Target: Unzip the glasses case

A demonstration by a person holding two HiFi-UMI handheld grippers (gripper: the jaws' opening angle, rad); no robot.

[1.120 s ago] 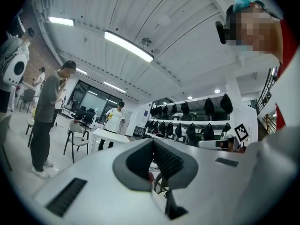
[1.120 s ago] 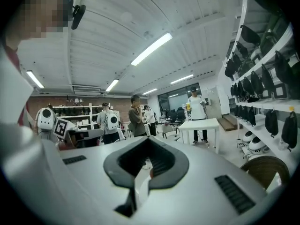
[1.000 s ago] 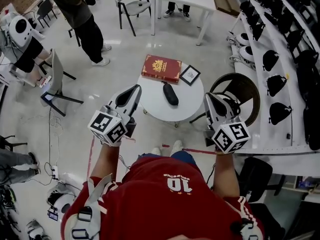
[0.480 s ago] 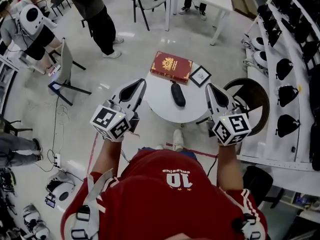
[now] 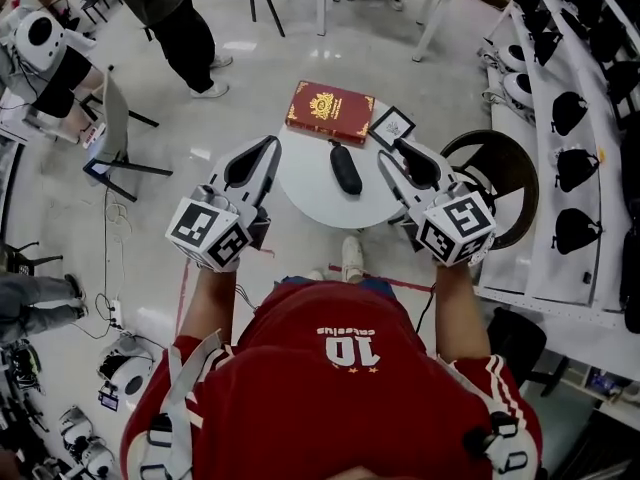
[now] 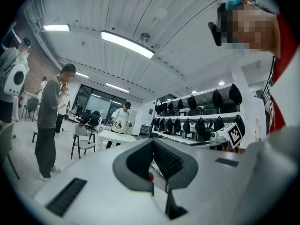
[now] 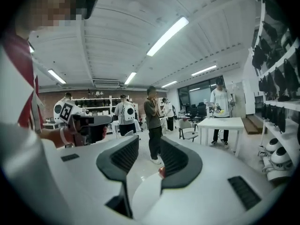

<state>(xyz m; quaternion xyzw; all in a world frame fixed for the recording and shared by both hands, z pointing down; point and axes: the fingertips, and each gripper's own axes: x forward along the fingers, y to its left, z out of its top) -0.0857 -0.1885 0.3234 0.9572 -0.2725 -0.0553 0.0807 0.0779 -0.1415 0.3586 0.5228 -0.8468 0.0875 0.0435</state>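
Head view puts the person's red shirt [image 5: 340, 388] nearest, at the bottom of the frame, with both forearms reaching up the frame to the tools. At centre left the left gripper [image 5: 268, 146] has its tip over the left rim of the round white table [image 5: 300, 203]. In the left gripper view its fingers [image 6: 140, 159] are pressed together at the tip, with nothing between them. At centre right the right gripper [image 5: 392, 152] angles toward the upper left over the table's right side. In the right gripper view its fingers [image 7: 125, 156] stand spread, having just been opening, and only the room shows through the gap. Between the two tools, touched by neither, the dark glasses case [image 5: 345, 169] lies on the table, zipped shut as far as can be seen. Beyond it a red book [image 5: 329, 112] rests at the table's far edge, with a small framed picture [image 5: 392, 126] just to its right. Farther off, a standing person [image 5: 170, 8] is at the upper left.
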